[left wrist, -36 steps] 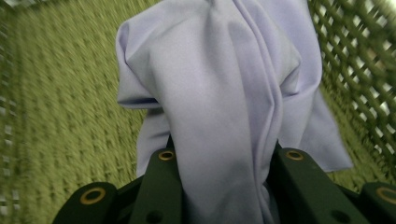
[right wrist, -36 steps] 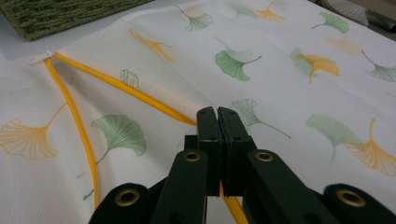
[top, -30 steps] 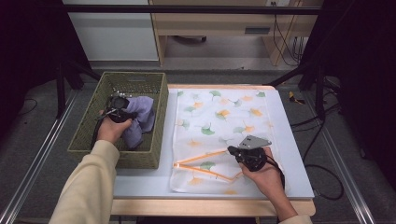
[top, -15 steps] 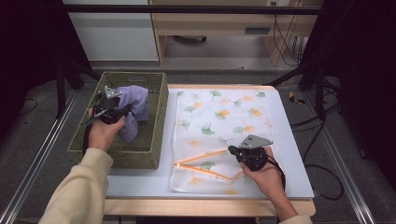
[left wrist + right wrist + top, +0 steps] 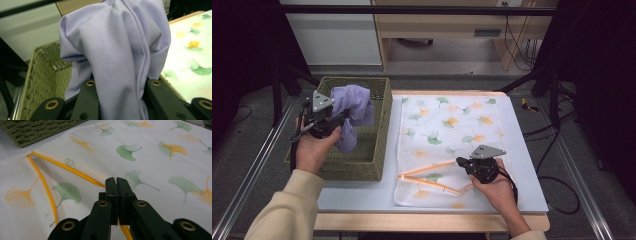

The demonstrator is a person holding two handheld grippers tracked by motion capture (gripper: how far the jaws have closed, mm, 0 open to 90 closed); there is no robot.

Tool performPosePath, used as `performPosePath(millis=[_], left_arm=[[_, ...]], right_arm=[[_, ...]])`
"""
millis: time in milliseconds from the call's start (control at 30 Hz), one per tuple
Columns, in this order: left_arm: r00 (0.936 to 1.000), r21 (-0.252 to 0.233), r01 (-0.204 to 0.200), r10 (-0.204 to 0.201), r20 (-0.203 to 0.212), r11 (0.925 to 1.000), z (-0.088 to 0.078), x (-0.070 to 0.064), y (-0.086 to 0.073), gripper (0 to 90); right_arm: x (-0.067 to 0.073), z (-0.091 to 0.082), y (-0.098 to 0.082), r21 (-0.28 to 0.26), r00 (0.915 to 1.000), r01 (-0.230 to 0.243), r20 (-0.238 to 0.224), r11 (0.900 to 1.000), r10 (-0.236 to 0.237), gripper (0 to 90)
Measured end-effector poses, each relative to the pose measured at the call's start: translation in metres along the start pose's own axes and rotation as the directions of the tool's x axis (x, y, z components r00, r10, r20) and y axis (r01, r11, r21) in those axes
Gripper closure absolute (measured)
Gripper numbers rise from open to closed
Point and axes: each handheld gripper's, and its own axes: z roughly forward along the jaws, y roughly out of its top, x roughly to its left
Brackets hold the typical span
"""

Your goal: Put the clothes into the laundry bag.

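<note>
The tabletop [image 5: 532, 165] is pale grey-white with a light wooden edge, set between two metal rails over a grey floor. Behind it stand a white cabinet [image 5: 332, 32] and a wooden desk [image 5: 447, 25], with cables trailing down at the far right and dark curtains on both sides.

There is one woven green basket [image 5: 374, 135] on the left part of the tabletop, and one white cloth bag [image 5: 452, 125] printed with green and orange ginkgo leaves lying flat beside it. The bag has an orange zip [image 5: 427, 169] whose two sides spread apart in a V. There is one lilac cloth [image 5: 354, 107]. I can read no writing or label anywhere.

The left claw [image 5: 334, 119] has its jaws pinched on a fold of the lilac cloth, which hangs bunched over the basket, its lower end down inside. In the left gripper view the cloth [image 5: 117, 50] bulges up between the jaws.

The right claw [image 5: 462, 164] rests low on the bag near its front right part, jaws pressed together on the orange zip [image 5: 75, 171] where the two sides meet.
</note>
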Motion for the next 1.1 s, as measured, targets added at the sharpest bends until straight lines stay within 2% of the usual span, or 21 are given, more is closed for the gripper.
performPosePath(millis=[33, 267, 367, 400, 567, 867, 1100], left_arm=[[1.0, -0.017, -0.006, 0.006, 0.004, 0.9998, -0.005, -0.003, 0.003, 73.7], [0.9982, -0.057, -0.033, 0.036, 0.047, 0.9978, -0.019, -0.02, 0.01, 73.7], [0.9964, -0.084, -0.04, 0.046, 0.072, 0.9956, -0.025, -0.03, 0.014, 73.6], [0.9951, -0.103, -0.055, 0.063, 0.076, 0.9932, -0.026, -0.032, 0.016, 73.6], [0.9901, -0.123, -0.065, 0.08, 0.116, 0.9903, -0.036, -0.05, 0.024, 73.7], [0.9835, -0.133, -0.075, 0.095, 0.154, 0.9882, -0.044, -0.066, 0.027, 73.6], [0.9743, -0.143, -0.089, 0.116, 0.193, 0.9857, -0.046, -0.082, 0.027, 73.6]], right_arm=[[0.0, 0.0, 0.0, -0.002, 1.0, -0.005, -0.005, 1.0, 0.005, 89.0], [-0.002, -0.001, 0.0, -0.011, 0.9995, -0.021, -0.022, 1.0, 0.021, 89.0], [-0.004, -0.002, 0.0, -0.019, 0.9989, -0.031, -0.035, 0.999, 0.03, 89.0], [-0.004, -0.002, 0.0, -0.021, 0.9986, -0.037, -0.04, 0.999, 0.036, 89.1], [-0.009, -0.001, 0.001, -0.012, 0.9971, -0.046, -0.06, 0.999, 0.046, 89.0], [-0.014, -0.002, 0.003, -0.043, 0.9947, -0.07, -0.078, 0.997, 0.066, 89.0], [-0.013, -0.002, 0.003, -0.043, 0.9942, -0.074, -0.081, 0.996, 0.071, 89.1]])
